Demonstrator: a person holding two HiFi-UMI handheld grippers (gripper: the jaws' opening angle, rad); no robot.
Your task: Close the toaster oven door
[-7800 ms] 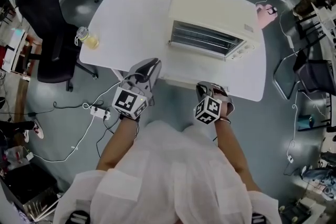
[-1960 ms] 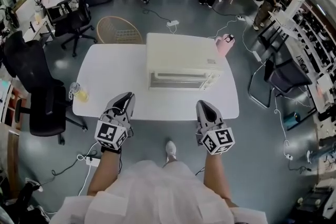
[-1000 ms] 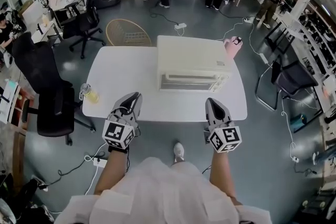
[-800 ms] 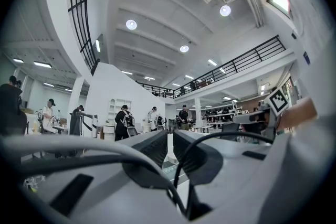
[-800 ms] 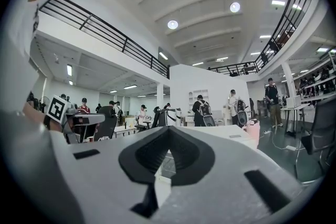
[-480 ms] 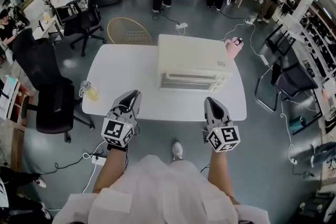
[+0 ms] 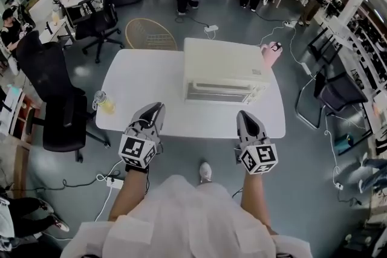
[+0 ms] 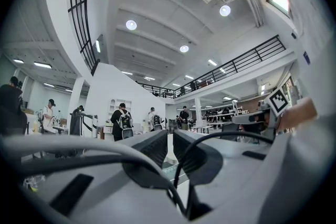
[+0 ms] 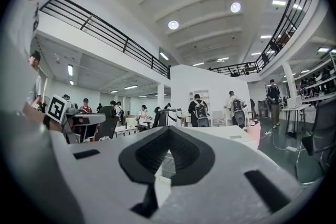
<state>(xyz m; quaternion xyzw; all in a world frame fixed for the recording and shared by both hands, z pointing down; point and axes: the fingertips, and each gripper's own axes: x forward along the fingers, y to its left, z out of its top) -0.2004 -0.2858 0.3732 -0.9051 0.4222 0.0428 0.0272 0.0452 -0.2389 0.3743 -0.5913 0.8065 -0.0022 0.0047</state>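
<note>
On the one white table ahead of you stands one toaster oven, door shut, and one cup at the left edge. You hold two claws by the near edge: the left claw a slit apart and empty, the right claw closed on nothing.

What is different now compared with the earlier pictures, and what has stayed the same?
The toaster oven door, open at first, is now shut. The left gripper and the right gripper, then at the front edge of the table, have drawn back with the person. Both are empty; the left is slightly open, the right shut. The table and the container of yellow liquid stayed put.
</note>
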